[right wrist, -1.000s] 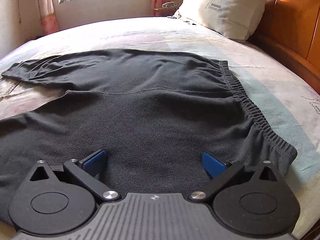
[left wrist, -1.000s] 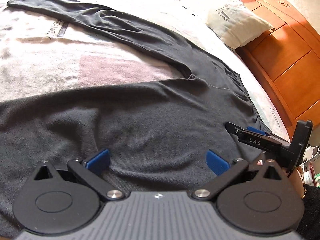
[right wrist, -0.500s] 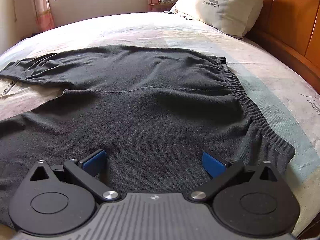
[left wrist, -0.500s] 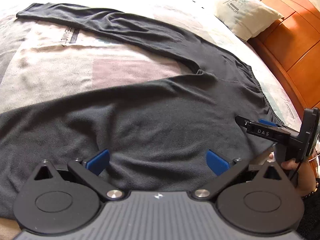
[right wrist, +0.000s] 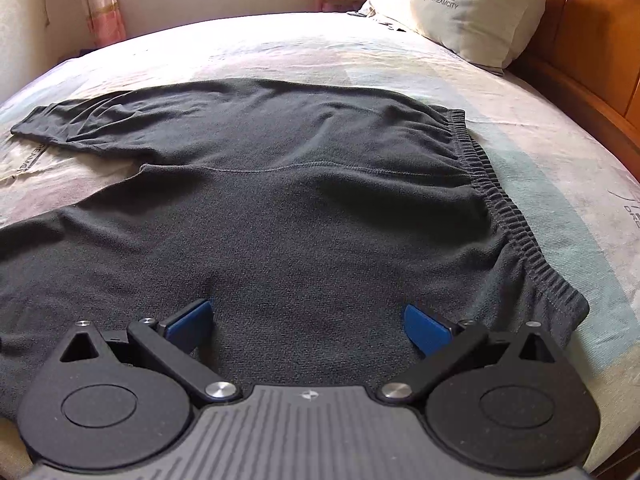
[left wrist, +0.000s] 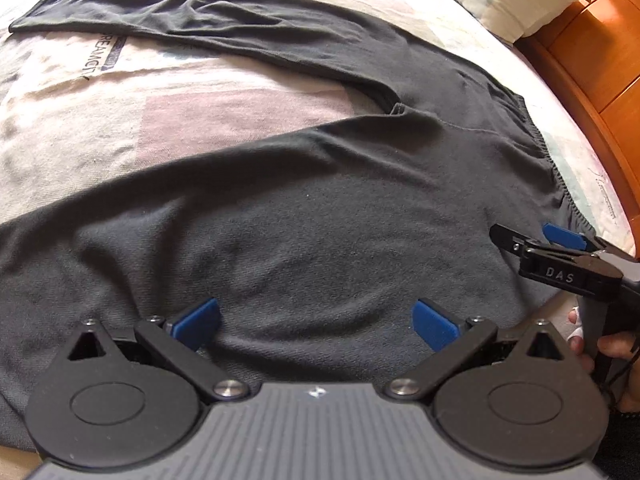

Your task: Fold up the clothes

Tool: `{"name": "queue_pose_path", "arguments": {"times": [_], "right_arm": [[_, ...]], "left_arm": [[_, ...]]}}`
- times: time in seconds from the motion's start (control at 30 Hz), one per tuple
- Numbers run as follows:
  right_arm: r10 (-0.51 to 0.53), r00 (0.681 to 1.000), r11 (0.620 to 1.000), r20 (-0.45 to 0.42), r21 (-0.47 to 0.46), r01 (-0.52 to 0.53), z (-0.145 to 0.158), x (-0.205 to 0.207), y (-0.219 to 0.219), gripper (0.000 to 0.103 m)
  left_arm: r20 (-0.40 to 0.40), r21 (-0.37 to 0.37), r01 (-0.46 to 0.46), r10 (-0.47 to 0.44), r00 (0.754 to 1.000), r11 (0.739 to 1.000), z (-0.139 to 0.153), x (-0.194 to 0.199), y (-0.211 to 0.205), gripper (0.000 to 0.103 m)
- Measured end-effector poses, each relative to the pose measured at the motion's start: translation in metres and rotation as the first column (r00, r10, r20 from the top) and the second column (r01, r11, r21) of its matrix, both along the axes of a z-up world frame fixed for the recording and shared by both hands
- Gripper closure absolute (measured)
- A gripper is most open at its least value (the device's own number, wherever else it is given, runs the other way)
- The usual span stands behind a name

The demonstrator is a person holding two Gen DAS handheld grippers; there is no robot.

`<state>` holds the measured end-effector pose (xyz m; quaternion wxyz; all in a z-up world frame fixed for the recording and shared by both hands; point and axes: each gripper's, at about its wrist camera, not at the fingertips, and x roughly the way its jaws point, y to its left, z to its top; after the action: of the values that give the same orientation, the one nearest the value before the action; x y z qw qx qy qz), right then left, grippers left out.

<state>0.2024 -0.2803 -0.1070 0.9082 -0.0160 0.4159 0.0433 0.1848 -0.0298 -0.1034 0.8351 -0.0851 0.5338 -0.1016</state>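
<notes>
We see dark grey fleece trousers (left wrist: pixel 320 208) spread flat on a pale patterned bedsheet (left wrist: pixel 120 128), filling the centre of both frames, elastic waistband (right wrist: pixel 504 204) toward the right. Our left gripper (left wrist: pixel 316 320), lower centre, hovers over the near trouser leg, jaws spread wide and empty. Our right gripper (right wrist: pixel 308 322) hovers near the waistband corner, jaws likewise spread. A cream printed pillow (right wrist: pixel 468 8) lies upper right against an orange wooden headboard (right wrist: pixel 592 48).
</notes>
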Motion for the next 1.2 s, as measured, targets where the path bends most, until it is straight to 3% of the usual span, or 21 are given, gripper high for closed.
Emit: {"name": "queue_pose_path", "arguments": {"times": [0.23, 0.5, 0.67, 0.87, 1.0, 1.2], "right_arm": [[0.042, 0.999, 0.999, -0.005, 0.005, -0.042, 0.003, -0.004, -0.001, 0.0], [0.075, 0.997, 0.992, 0.014, 0.098, -0.076, 0.011, -0.008, -0.014, 0.0], [0.041, 0.999, 0.99, 0.002, 0.135, -0.041, 0.009, -0.006, -0.028, 0.0], [0.053, 0.999, 0.987, 0.003, 0.155, -0.053, 0.009, -0.006, -0.029, 0.0], [0.038, 0.999, 0.99, 0.003, 0.132, -0.038, 0.005, -0.003, -0.027, 0.0], [0.063, 0.997, 0.998, 0.05, 0.015, -0.064, -0.006, -0.006, -0.013, 0.0]], "left_arm": [[-0.012, 0.002, -0.096, 0.096, 0.995, 0.995, 0.009, -0.01, 0.014, 0.001], [0.002, 0.05, 0.045, -0.046, 0.999, 0.998, 0.009, 0.022, -0.048, 0.001], [0.023, 0.196, 0.118, -0.125, 0.992, 0.973, 0.001, 0.019, -0.074, 0.001], [0.02, 0.123, 0.091, -0.094, 0.995, 0.988, 0.013, 0.023, -0.059, 0.001], [0.089, 0.087, 0.1, -0.108, 0.99, 0.991, 0.025, 0.025, -0.05, 0.001], [0.171, 0.005, 0.107, -0.106, 0.979, 0.994, 0.031, 0.011, -0.018, 0.001]]}}
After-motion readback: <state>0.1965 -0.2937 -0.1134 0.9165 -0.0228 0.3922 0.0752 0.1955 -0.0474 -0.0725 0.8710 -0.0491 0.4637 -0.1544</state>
